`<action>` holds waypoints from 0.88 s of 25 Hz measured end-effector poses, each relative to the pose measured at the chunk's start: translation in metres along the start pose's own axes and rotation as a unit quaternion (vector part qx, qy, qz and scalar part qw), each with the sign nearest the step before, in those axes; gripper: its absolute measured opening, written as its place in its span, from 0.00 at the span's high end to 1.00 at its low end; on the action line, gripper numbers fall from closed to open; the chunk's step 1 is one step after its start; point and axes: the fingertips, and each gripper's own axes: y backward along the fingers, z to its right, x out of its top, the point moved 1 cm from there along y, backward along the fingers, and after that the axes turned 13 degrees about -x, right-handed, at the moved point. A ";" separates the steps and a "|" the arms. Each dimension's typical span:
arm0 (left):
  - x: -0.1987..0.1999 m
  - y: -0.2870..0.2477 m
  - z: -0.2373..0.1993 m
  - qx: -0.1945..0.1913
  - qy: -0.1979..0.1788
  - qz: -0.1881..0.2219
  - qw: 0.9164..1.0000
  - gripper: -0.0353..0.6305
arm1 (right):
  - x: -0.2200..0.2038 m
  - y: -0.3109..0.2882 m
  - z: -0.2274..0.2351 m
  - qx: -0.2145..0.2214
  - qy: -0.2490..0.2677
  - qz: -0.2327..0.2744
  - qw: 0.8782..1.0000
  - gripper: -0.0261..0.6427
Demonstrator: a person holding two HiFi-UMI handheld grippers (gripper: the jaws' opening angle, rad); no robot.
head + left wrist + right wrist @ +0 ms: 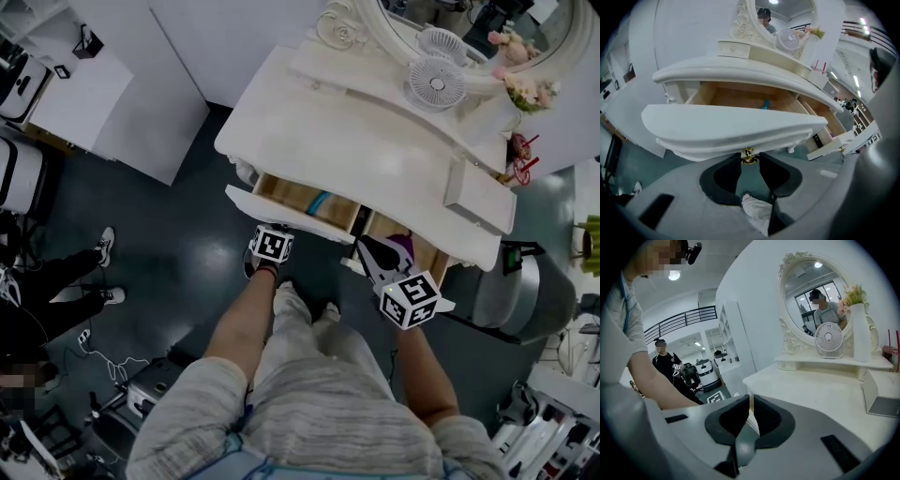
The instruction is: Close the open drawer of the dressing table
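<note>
left claw: closed on the small gold knob, with one pad at each side of it.
gold knob: it sits at the middle of the drawer front, just under the curved white lip.
open drawer: pulled out from under the dressing table's worktop, on its left side. the wooden inside shows, with a teal thing near the back.
right claw: jaws almost together, only a thin slit between them. it holds nothing and is just in front of the worktop edge.
second drawer: right of the first, also pulled out.
back of worktop: a small fan and a tall white vase stand before the oval mirror.
</note>
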 end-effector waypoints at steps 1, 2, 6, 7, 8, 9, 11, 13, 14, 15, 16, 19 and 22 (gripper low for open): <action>0.003 -0.002 -0.001 -0.001 -0.001 -0.002 1.000 0.75 | -0.001 0.000 0.002 -0.002 -0.002 0.000 1.000 0.94; 0.005 -0.006 -0.002 -0.002 0.000 -0.004 1.000 0.75 | -0.001 -0.001 0.004 -0.004 -0.004 0.000 1.000 0.94; 0.022 -0.010 -0.004 -0.004 -0.007 -0.007 1.000 0.75 | -0.003 -0.004 0.012 -0.014 -0.011 -0.001 1.000 0.94; 0.027 -0.010 -0.005 -0.003 -0.010 -0.007 1.000 0.75 | -0.003 -0.005 0.014 -0.016 -0.013 0.000 1.000 0.94; 0.031 -0.011 -0.006 -0.002 -0.012 -0.007 1.000 0.75 | -0.002 -0.007 0.016 -0.018 -0.015 0.000 1.000 0.94; 0.035 -0.013 -0.007 -0.003 -0.014 -0.007 1.000 0.75 | -0.002 -0.008 0.018 -0.020 -0.017 0.001 1.000 0.94; 0.043 -0.016 -0.007 -0.008 -0.016 -0.007 1.000 0.75 | -0.001 -0.010 0.022 -0.025 -0.021 0.003 0.999 0.94; 0.050 -0.019 -0.008 -0.010 -0.019 -0.008 1.000 0.75 | 0.001 -0.012 0.027 -0.030 -0.024 0.004 0.999 0.94; 0.054 -0.020 -0.008 -0.010 -0.020 -0.009 1.000 0.75 | 0.003 -0.014 0.030 -0.033 -0.025 0.004 0.999 0.94; 0.057 -0.022 -0.009 -0.010 -0.021 -0.009 1.000 0.75 | 0.004 -0.015 0.033 -0.034 -0.026 0.005 0.999 0.94; 0.060 -0.024 -0.009 -0.010 -0.022 -0.009 1.000 0.75 | 0.005 -0.016 0.035 -0.036 -0.027 0.006 0.999 0.94; 0.069 -0.029 -0.011 -0.011 -0.023 -0.005 1.000 0.75 | 0.007 -0.020 0.042 -0.039 -0.031 0.006 0.999 0.94; 0.078 -0.034 -0.012 -0.014 -0.024 -0.003 1.000 0.75 | 0.008 -0.024 0.047 -0.043 -0.032 0.004 0.999 0.94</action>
